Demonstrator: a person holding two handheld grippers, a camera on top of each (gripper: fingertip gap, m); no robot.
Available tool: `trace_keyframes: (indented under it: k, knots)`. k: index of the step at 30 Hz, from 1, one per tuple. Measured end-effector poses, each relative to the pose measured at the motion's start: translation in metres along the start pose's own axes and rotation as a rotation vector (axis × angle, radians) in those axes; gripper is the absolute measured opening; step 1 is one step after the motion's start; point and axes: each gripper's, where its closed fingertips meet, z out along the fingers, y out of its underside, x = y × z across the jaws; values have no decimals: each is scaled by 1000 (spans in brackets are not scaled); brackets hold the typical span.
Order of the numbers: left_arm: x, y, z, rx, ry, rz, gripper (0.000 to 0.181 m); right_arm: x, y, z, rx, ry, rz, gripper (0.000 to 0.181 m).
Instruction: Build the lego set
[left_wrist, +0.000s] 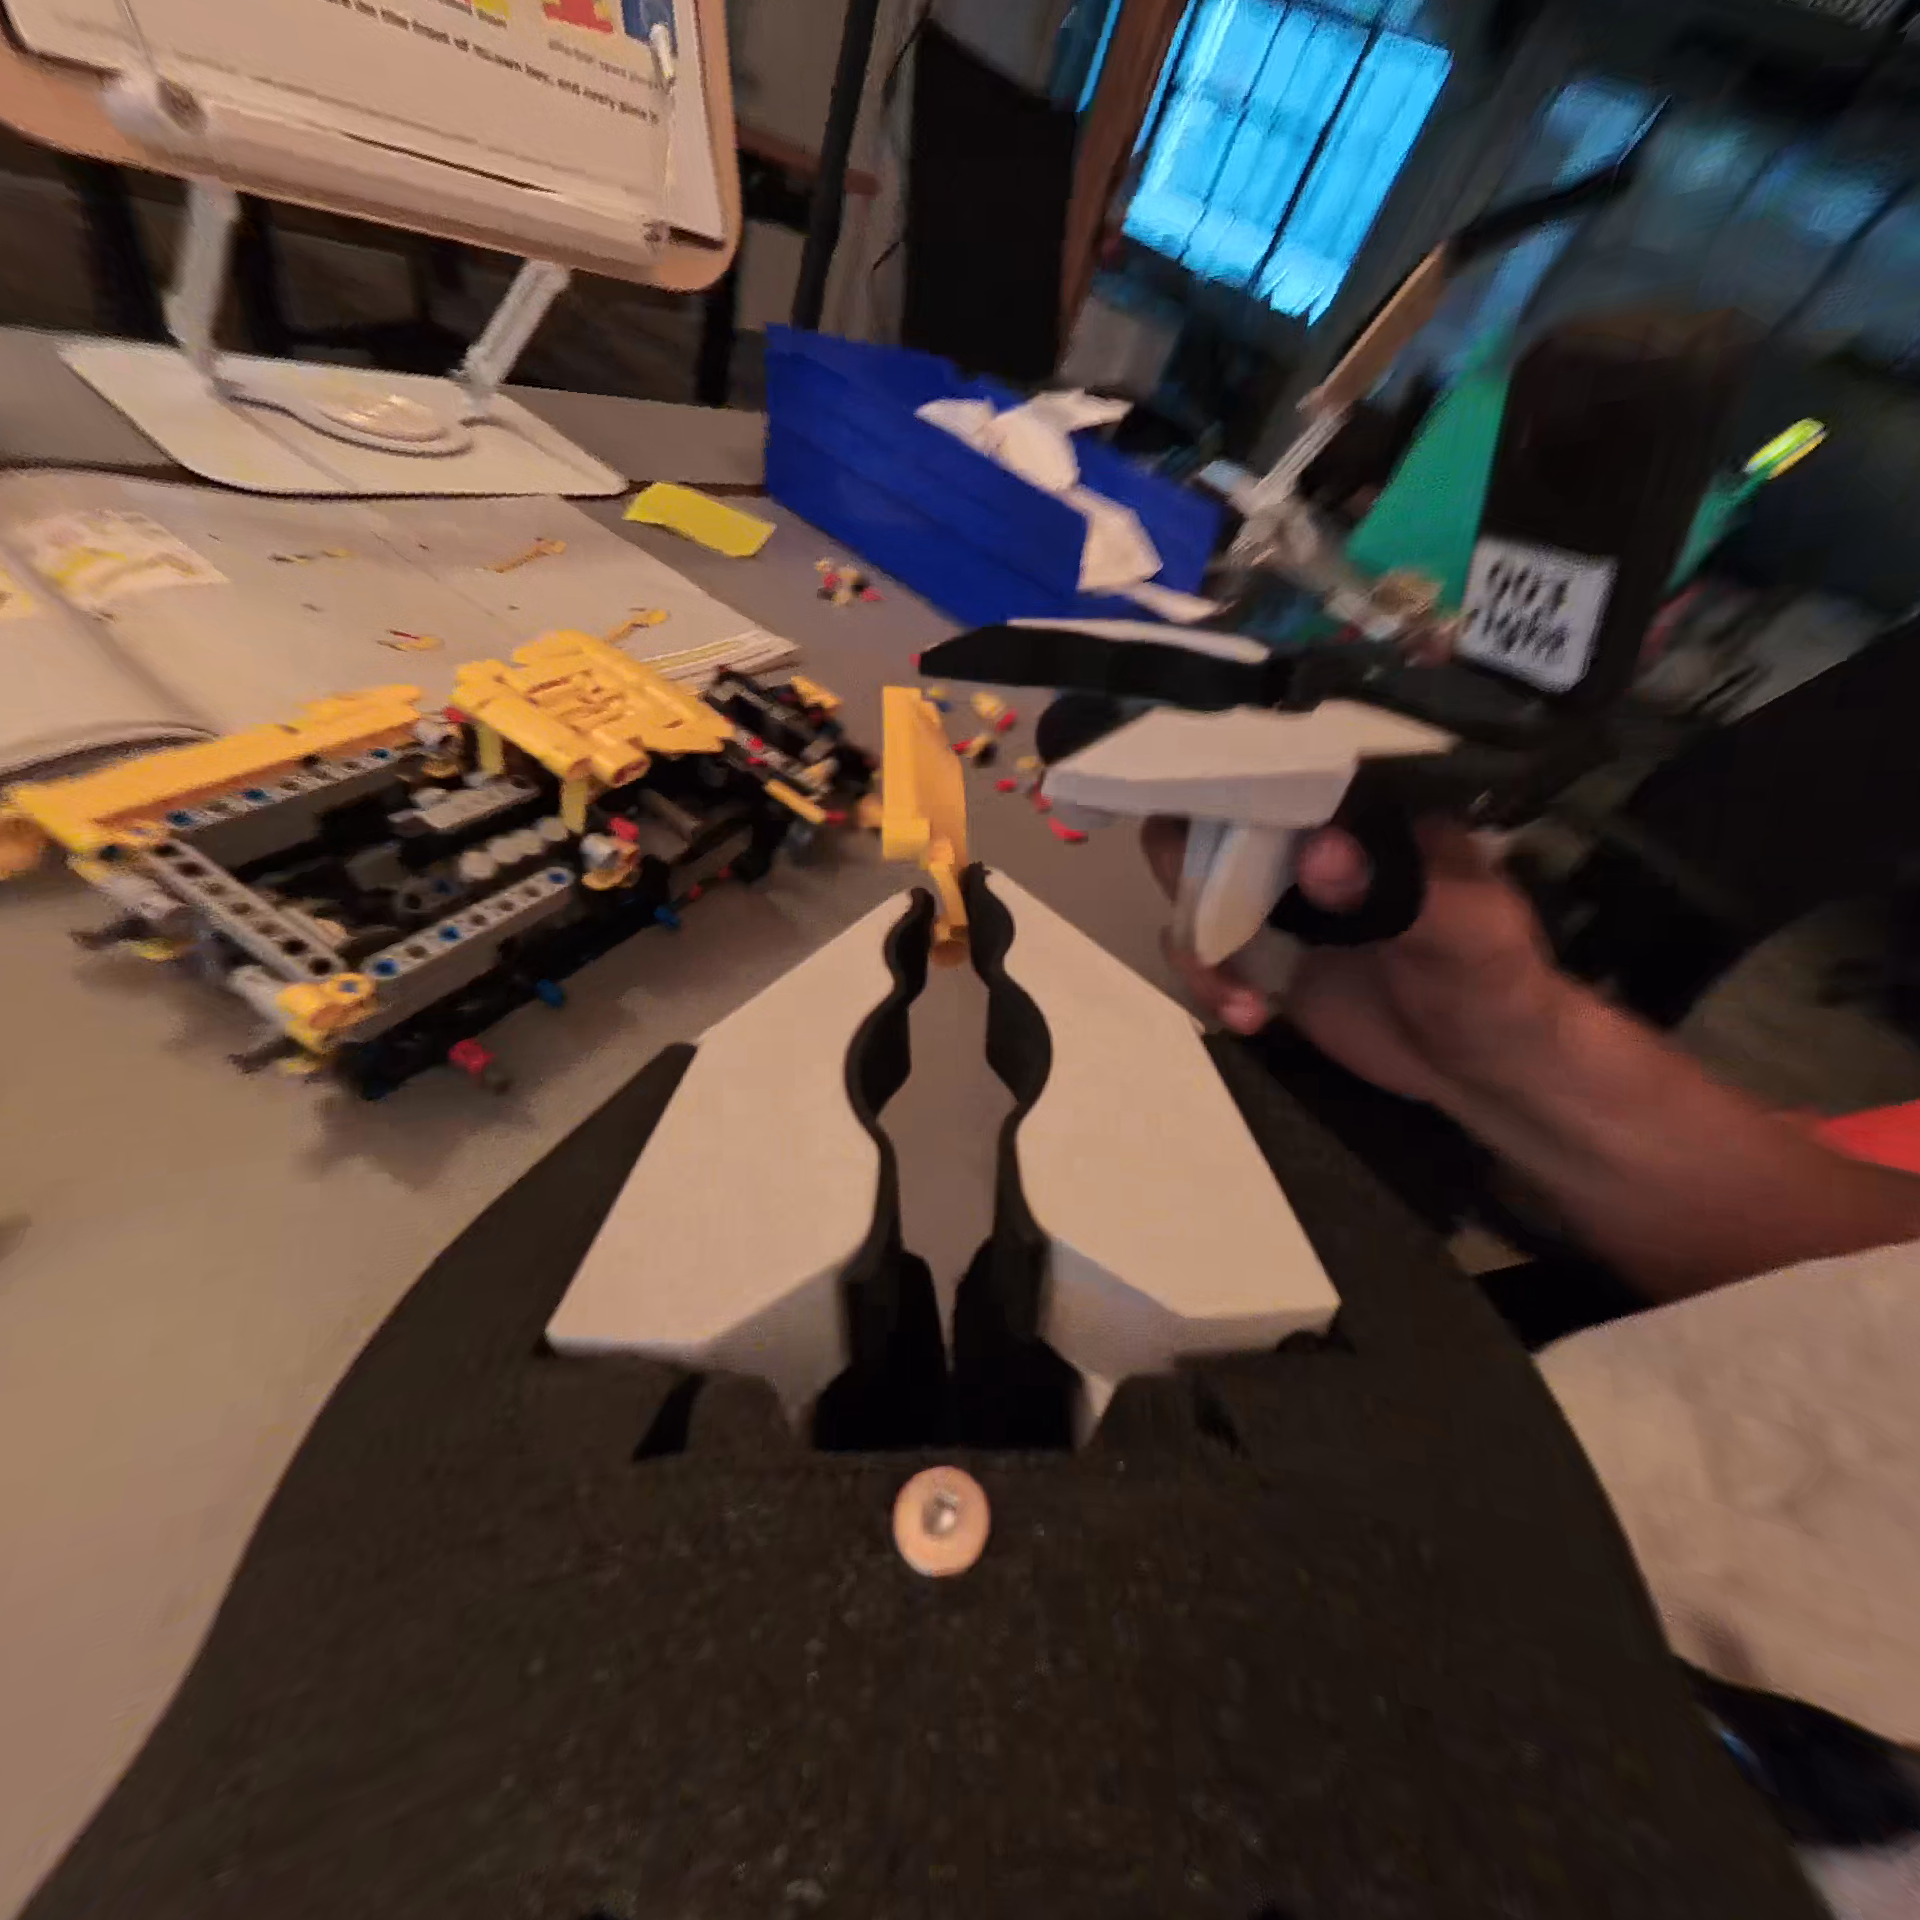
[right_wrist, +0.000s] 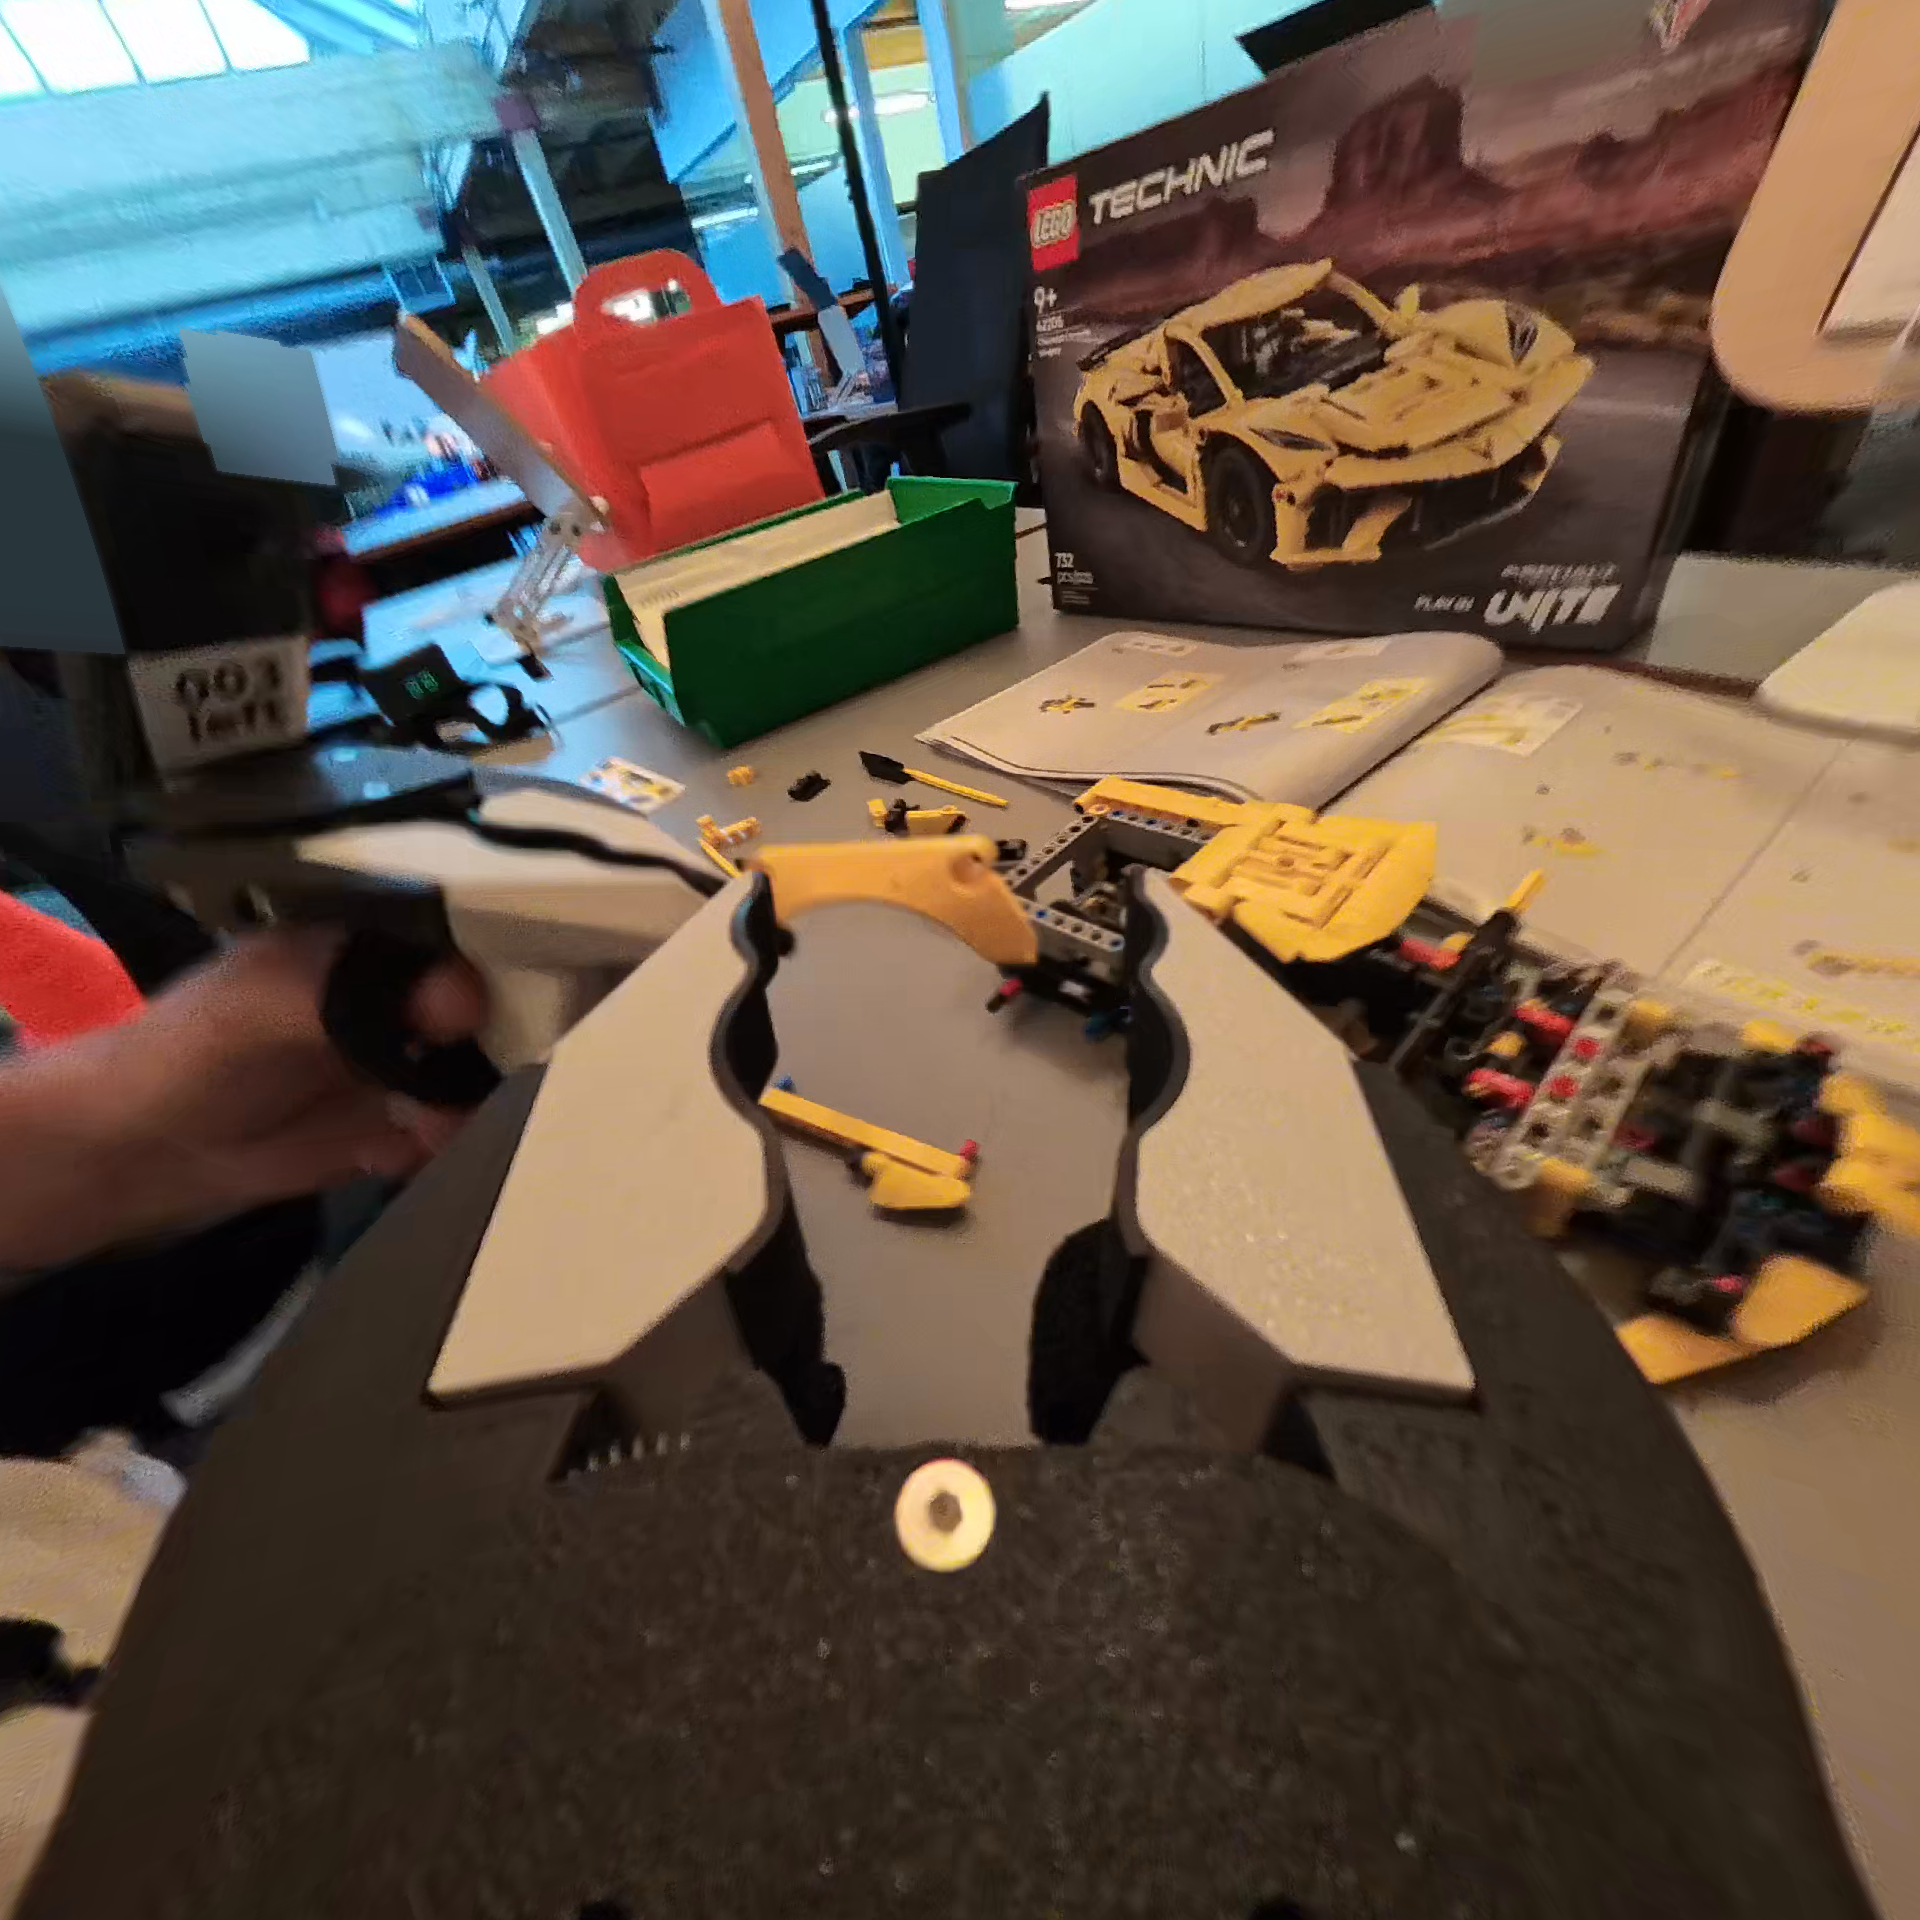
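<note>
Yellow panel (left_wrist: 923, 774), pinched by left gripper (left_wrist: 948, 902), partly blurred.

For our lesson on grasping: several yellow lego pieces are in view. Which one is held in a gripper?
The curved yellow panel, pinched by the left gripper and held above the table; the other loose yellow pieces lie on the table.

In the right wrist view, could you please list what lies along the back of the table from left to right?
Red bag → green bin → open instruction booklet → set's box standing upright behind the booklet.
</note>
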Motion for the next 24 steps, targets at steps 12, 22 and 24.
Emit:
trace_keyframes:
  k: [12,22,24]
  knots:
    - [1,32,-7,-342,102,-215,7,-5,47,11,-365,219,-998,38]
    - [2,36,-12,-399,96,-220,7,-11,54,14,-371,175,-974,12]
    - [1,38,-12,-405,89,-208,7,-10,58,16,-391,173,-1000,11]
